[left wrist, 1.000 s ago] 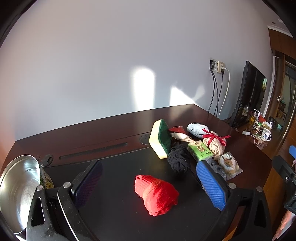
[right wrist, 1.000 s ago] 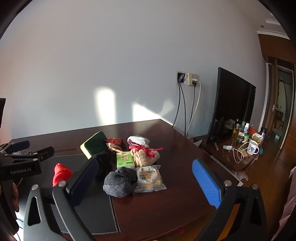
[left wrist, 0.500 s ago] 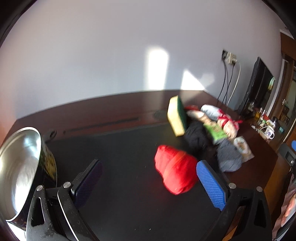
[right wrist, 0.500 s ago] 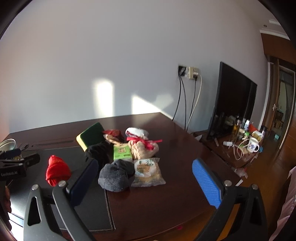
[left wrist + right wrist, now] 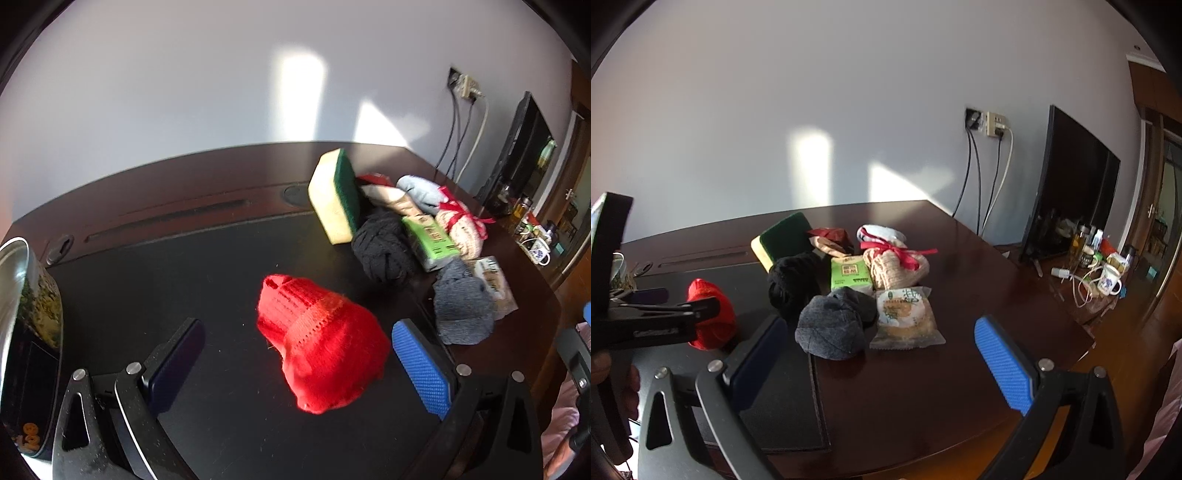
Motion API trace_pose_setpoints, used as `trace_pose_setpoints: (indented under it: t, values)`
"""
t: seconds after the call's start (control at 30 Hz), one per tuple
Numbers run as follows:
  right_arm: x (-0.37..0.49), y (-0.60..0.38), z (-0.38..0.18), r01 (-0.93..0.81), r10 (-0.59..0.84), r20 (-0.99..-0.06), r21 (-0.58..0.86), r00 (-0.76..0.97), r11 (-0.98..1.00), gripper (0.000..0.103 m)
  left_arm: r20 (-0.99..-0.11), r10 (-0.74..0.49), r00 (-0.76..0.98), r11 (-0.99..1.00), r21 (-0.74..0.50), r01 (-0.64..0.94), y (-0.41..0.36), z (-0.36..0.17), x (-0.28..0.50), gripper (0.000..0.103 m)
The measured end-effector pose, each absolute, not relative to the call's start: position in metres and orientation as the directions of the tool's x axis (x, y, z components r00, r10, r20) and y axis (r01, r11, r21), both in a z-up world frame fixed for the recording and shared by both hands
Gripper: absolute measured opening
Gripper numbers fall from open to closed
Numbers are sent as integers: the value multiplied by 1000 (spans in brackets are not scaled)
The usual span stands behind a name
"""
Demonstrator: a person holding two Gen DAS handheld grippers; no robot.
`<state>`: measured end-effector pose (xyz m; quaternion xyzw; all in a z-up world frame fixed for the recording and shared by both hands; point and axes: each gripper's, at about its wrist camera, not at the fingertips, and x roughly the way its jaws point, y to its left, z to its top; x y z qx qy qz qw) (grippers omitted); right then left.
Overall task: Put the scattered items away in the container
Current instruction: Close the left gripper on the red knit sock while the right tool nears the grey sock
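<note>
Judging by the layout, the tidying has barely begun: every item in view lies out on the tabletop (image 5: 960, 258), and the shiny metal container (image 5: 14, 295) far off the left hand-held gripper's (image 5: 295, 365) left side shows nothing inside as far as visible. That left hand-held gripper stands wide apart around a soft ribbed red knit sock (image 5: 321, 347), not closed on it. The right hand-held gripper (image 5: 882, 354), also wide and holding nothing, faces a grey sock ball (image 5: 834, 328), black sock ball (image 5: 792, 280), crinkly wrapped pastry (image 5: 905, 317), green packet (image 5: 849, 273) and a blocky sponge (image 5: 783, 240).
</note>
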<state>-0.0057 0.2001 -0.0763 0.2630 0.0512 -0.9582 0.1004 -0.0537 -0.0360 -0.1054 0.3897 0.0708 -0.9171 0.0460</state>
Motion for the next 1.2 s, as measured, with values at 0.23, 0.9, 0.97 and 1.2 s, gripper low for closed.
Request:
trace_pose_setpoints:
  t: [0.23,0.9,0.97,1.2]
  values:
    - [-16,204,-88,234,-188,-546,-15,-817,-972,103,-730,1,-684,-977,-146,154,-40,-114,-60,102]
    - [-32,197,-97,304,-268,-544,25,-795,-952,103,-666,75,-742,-985,-164,47,-33,-90,-35,55]
    - [-38,191,-97,318,-279,-546,23,-790,-948,103,-658,73,-749,-985,-167,51,-37,-86,-28,56]
    - [-57,176,-103,348,-301,-573,30,-762,-937,103,-661,102,-743,-976,-212,55,-48,-86,-12,56]
